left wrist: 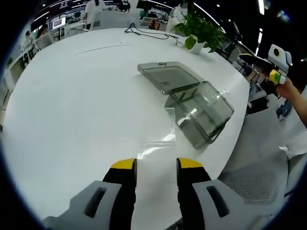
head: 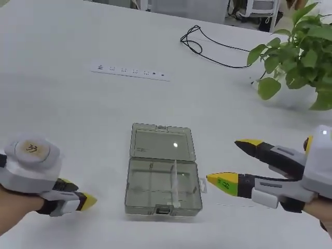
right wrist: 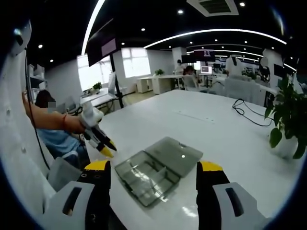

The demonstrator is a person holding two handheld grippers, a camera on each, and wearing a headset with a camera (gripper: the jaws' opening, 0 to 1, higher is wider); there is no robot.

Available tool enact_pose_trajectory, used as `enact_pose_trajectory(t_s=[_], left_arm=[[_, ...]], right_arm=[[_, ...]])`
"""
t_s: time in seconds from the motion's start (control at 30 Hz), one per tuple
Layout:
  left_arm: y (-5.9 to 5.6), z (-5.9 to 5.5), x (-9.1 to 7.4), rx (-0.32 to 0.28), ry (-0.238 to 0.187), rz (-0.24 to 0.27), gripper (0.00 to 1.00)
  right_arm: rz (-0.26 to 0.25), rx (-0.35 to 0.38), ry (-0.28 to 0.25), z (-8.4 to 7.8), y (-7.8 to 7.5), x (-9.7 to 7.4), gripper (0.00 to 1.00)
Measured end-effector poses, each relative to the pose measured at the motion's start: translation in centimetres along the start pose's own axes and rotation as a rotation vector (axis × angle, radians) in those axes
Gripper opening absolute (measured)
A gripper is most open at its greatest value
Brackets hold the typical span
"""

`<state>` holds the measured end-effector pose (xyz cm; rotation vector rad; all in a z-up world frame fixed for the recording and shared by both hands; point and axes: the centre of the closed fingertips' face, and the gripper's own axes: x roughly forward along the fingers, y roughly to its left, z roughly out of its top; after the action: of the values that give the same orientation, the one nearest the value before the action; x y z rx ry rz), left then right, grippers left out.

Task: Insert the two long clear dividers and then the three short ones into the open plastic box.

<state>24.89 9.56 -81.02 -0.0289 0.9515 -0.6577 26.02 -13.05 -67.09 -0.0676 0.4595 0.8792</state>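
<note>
The white worktop (head: 62, 104) carries everything. A potted plant (head: 303, 52) stands at its far right, and a white power strip (head: 129, 71) lies beyond the middle.

The open plastic box (head: 140, 206) sits at the centre in front of you, with its lid (head: 162, 142) folded back flat on the far side. In the right gripper view the box (right wrist: 144, 179) lies straight ahead between the jaws. In the left gripper view it (left wrist: 204, 112) lies ahead and to the right.

Your right hand-held gripper (head: 231, 162) hovers just right of the box, its yellow-tipped jaws wide apart and holding nothing. Your left hand-held gripper (head: 78, 192) is low at the left, well apart from the box. Its own view shows the jaws (left wrist: 156, 164) a little apart and empty.

One long clear divider (head: 176, 181) stands upright in the box, running front to back right of centre. A faint clear piece (left wrist: 156, 143) lies on the worktop between the left jaws and the box, but you cannot tell its shape.
</note>
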Motion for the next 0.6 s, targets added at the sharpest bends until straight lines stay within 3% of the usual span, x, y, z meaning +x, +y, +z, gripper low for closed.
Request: enact_pose_trajectory(t_s=[0.2, 0.37, 0.5, 0.6], left_arm=[[-1.2, 2.5, -1.6, -0.052, -0.106, -0.036, 0.31], [-3.2, 5.3, -2.8, -0.059, -0.2, -0.088, 0.31], [-5.1, 7.5, -3.3, -0.042, -0.265, -0.132, 0.31], [-6.8, 8.9, -3.4, -0.029, -0.299, -0.17, 0.31]], right_arm=[[-0.003, 0.013, 0.001, 0.1, 0.3, 0.1, 0.72], [-0.007, 0.038, -0.024, 1.0, 1.1, 0.4, 0.71], [-0.009, 0.014, -0.036, 1.6, 1.7, 0.9, 0.66], [-0.005, 0.063, -0.043, 2.0, 2.1, 1.4, 0.64]])
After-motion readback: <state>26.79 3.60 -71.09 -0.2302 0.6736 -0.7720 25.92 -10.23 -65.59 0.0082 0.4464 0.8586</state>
